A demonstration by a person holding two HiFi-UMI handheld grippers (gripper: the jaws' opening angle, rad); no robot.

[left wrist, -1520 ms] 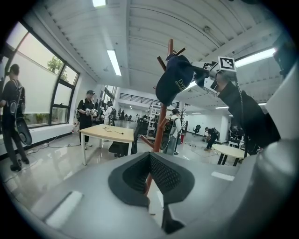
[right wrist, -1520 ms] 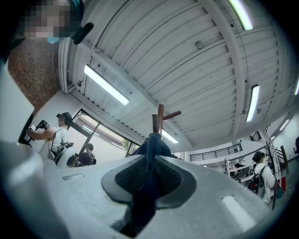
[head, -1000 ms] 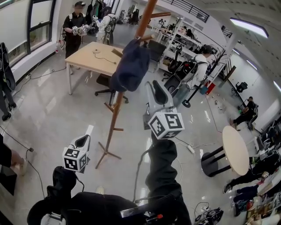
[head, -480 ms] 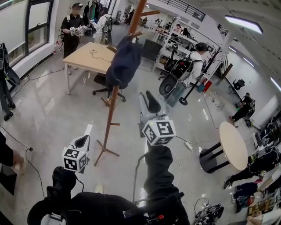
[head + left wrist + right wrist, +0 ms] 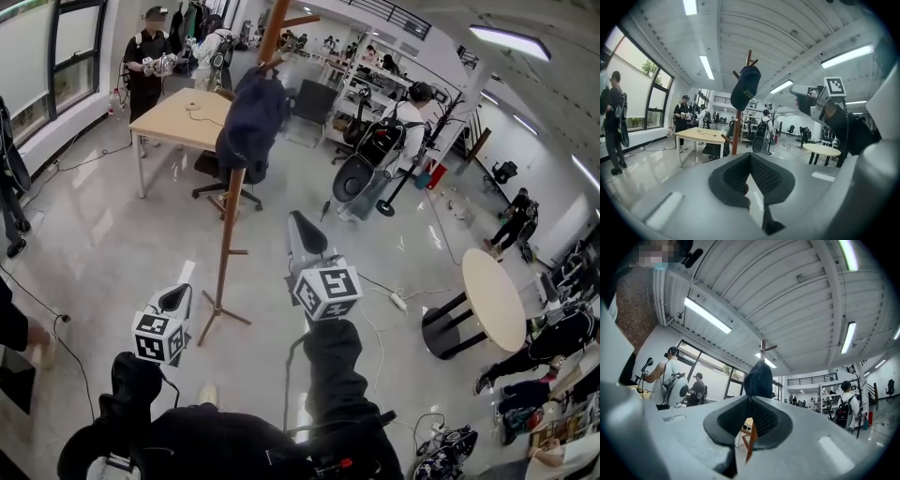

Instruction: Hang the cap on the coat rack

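Cap [image 5: 251, 122] was already hanging high on the coat rack [image 5: 228, 239], so pretty much done. Right tool [image 5: 750, 401] was closing on nothing, left tool [image 5: 751, 157] clenched empty. Next: probably just back off.

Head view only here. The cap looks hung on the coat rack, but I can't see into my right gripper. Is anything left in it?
Observer: No. In the right gripper view, the right gripper has its jaws closing with nothing between them. The cap hangs beyond them, apart.
Operator: Any marking on the cap?
Observer: Yes. The left gripper view shows white lettering on it. It hangs among the upper pegs of the coat rack.
Operator: And the left gripper?
Observer: The left gripper has its jaws together and is empty.
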